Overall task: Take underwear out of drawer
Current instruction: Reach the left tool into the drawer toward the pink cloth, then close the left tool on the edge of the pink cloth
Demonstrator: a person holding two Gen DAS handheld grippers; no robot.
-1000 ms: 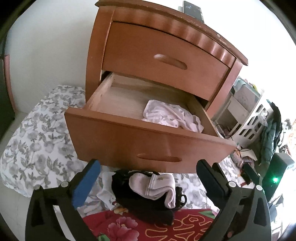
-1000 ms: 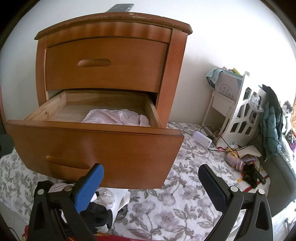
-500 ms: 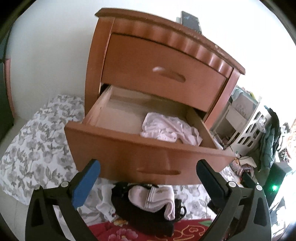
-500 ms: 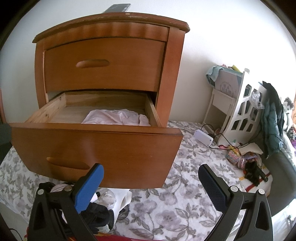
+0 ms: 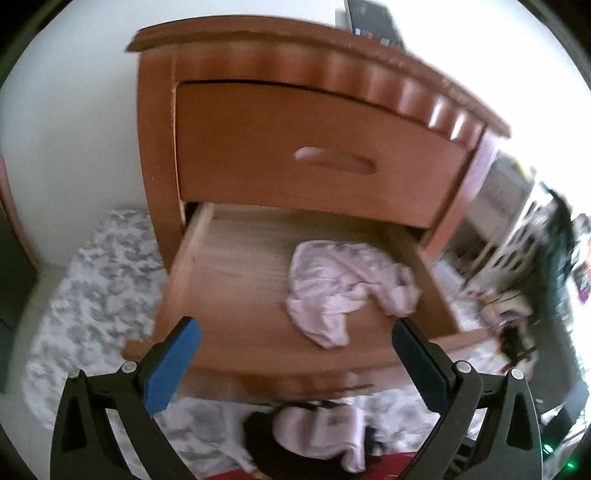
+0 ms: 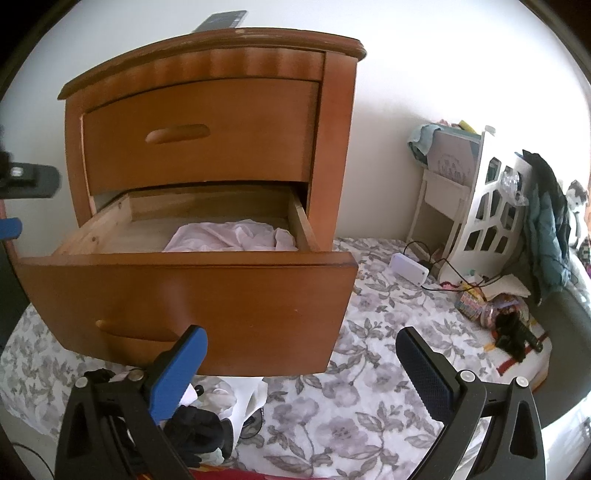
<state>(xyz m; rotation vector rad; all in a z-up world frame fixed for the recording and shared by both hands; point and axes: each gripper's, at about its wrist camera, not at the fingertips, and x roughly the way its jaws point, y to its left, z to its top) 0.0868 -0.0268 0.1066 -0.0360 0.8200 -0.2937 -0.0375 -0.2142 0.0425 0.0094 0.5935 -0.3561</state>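
Observation:
A wooden nightstand stands on a floral sheet with its lower drawer [image 5: 236, 280] [image 6: 192, 295] pulled out. Crumpled pale pink underwear [image 5: 343, 288] [image 6: 232, 236] lies in the drawer's right half. My left gripper [image 5: 295, 354] is open, hovering above the drawer's front edge with the underwear just ahead between its fingers. My right gripper [image 6: 301, 365] is open and empty, low in front of the drawer's right corner. The left gripper's fingers [image 6: 22, 181] show at the left edge of the right wrist view.
The upper drawer [image 6: 199, 133] is closed. A pile of dark and white clothes [image 5: 317, 435] [image 6: 199, 424] lies on the sheet under the drawer front. A phone [image 6: 221, 20] rests on the nightstand top. White shelving [image 6: 491, 206], cables and clutter crowd the right.
My left gripper has risen and moved forward over the open drawer, so I look down onto the underwear. The right gripper shifted slightly closer to the nightstand.

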